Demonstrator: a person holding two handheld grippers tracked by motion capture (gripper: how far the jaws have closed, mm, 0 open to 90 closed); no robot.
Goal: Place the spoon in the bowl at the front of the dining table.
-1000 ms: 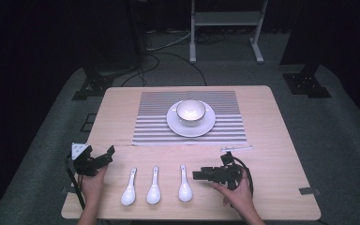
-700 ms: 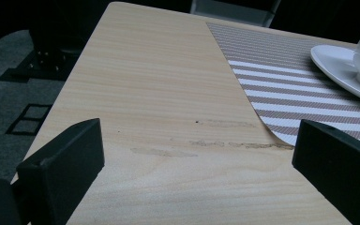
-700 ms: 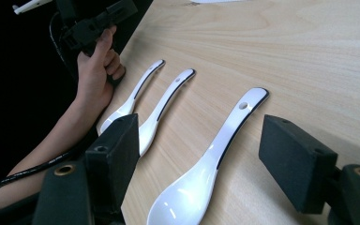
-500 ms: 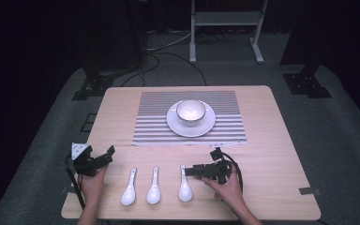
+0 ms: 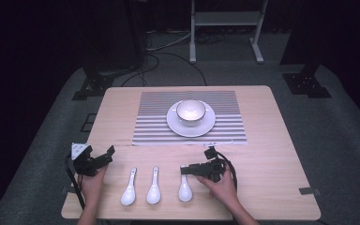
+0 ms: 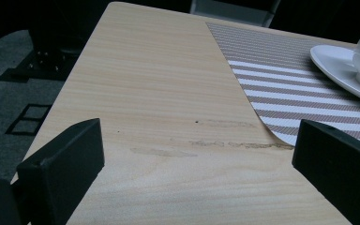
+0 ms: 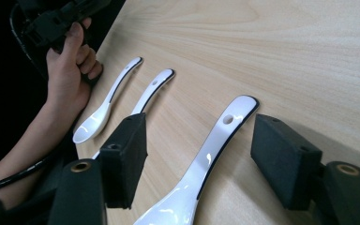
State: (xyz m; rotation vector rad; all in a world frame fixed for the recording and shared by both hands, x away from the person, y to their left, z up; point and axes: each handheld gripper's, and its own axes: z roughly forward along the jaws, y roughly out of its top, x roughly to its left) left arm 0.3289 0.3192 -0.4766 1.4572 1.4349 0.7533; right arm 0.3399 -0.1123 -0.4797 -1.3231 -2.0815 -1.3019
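Wooden table (image 5: 272,140) carries everything, and a striped mat (image 5: 225,133) lies toward twelve o'clock with a plate (image 5: 206,126) and a bowl (image 5: 191,111) on it, probably the place where a spoon must go. Three white spoons lie in a row at six o'clock, set apart so that each one can be taken alone.

My judgement is that the work is to pick up the right spoon (image 5: 185,186). Its long axis runs from six to twelve o'clock in the high view: the scoop is toward six, near the person, and the handle with its small hole (image 7: 228,119) points to twelve, toward the mat.

Right gripper (image 5: 183,170) comes from three o'clock, across this handle. Its jaws have just been closing, but they are not yet pressing; the handle lies between the pads (image 7: 126,159) with free space on both sides.

Left gripper (image 5: 104,158) waits at nine o'clock with jaws wide apart and nothing between them.
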